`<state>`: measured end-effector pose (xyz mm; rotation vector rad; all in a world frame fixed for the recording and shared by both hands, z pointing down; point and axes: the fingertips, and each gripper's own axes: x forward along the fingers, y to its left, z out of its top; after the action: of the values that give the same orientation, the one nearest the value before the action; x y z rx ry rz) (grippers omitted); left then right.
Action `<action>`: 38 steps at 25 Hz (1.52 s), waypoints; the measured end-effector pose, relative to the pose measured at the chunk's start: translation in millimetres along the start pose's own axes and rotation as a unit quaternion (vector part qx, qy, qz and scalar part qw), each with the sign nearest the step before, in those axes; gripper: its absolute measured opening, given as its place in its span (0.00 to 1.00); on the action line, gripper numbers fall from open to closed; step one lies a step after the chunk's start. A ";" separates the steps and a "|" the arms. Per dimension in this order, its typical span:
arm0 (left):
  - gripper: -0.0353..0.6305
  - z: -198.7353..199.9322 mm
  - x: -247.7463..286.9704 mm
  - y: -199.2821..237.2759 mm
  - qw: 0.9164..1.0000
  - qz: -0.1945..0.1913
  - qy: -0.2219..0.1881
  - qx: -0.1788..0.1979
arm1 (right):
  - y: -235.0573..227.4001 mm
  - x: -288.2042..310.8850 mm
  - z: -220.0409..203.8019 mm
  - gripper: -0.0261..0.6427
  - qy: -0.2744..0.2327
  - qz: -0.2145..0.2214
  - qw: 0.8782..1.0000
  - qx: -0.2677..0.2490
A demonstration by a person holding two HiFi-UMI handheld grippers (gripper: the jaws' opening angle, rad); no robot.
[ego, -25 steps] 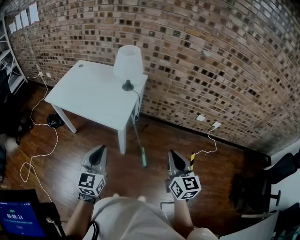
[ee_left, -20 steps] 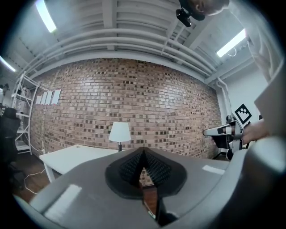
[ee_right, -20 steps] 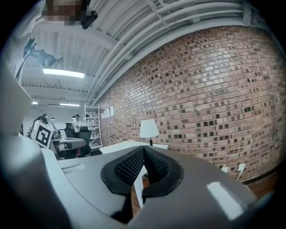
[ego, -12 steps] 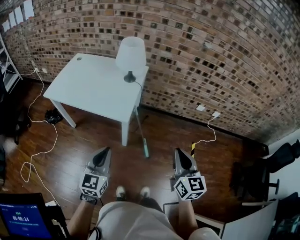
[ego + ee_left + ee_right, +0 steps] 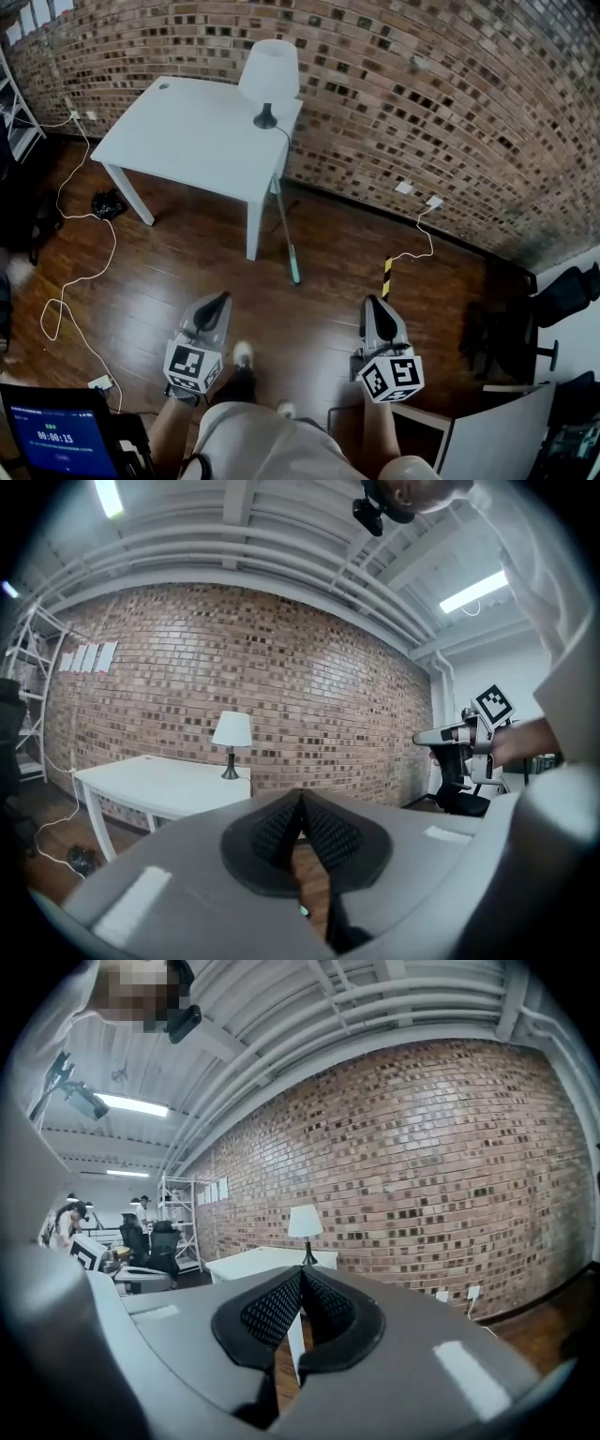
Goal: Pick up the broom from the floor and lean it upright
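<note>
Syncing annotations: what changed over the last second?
Left gripper and right gripper pulled back from the broom: its head, earlier level with them, now lies ahead. A shoe now shows beside the left gripper. Nothing gripped or released; fingers shut, empty. Broom, table, lamp unmoved.

Desk (image 5: 187, 141) at the far left, pushed up to the brick wall (image 5: 450, 112). Lamp (image 5: 269, 80) on the desk, at its back right corner, next to the wall. Broom (image 5: 286, 230) just beside the desk's right front leg, low end on the floor (image 5: 328, 309) in front of the desk. Cable (image 5: 70, 272) on the floor, left of the desk. Wall plug (image 5: 433, 201) low on the wall, right of the broom. Striped strip (image 5: 385, 277) on the floor below it. Chair (image 5: 553, 319) far to the right. Screen (image 5: 56, 439) close by, at the bottom left. Left gripper (image 5: 223, 296) and right gripper (image 5: 372, 301) side by side, well apart, on the near side of the broom. Shoe (image 5: 243, 354) between them, a bit nearer.
</note>
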<state>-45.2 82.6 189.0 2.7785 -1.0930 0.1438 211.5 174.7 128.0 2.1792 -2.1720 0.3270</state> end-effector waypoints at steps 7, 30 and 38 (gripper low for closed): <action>0.05 -2.4 -76.2 -59.1 0.998 0.054 -0.017 0.031 | 11.6 -95.5 -3.7 0.06 -0.028 0.037 0.999 -0.012; 0.05 31.8 -228.1 -168.4 0.995 0.059 -0.028 0.071 | 53.4 -266.2 -25.5 0.06 -0.033 0.029 0.999 0.001; 0.05 41.1 -227.7 -161.4 0.996 0.042 -0.041 0.070 | 81.0 -256.5 -8.9 0.05 -0.039 0.033 0.998 -0.030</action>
<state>-99.7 344.3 98.6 2.8859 -1.2683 0.1208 131.9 427.4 80.7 2.1266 -2.2656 0.1793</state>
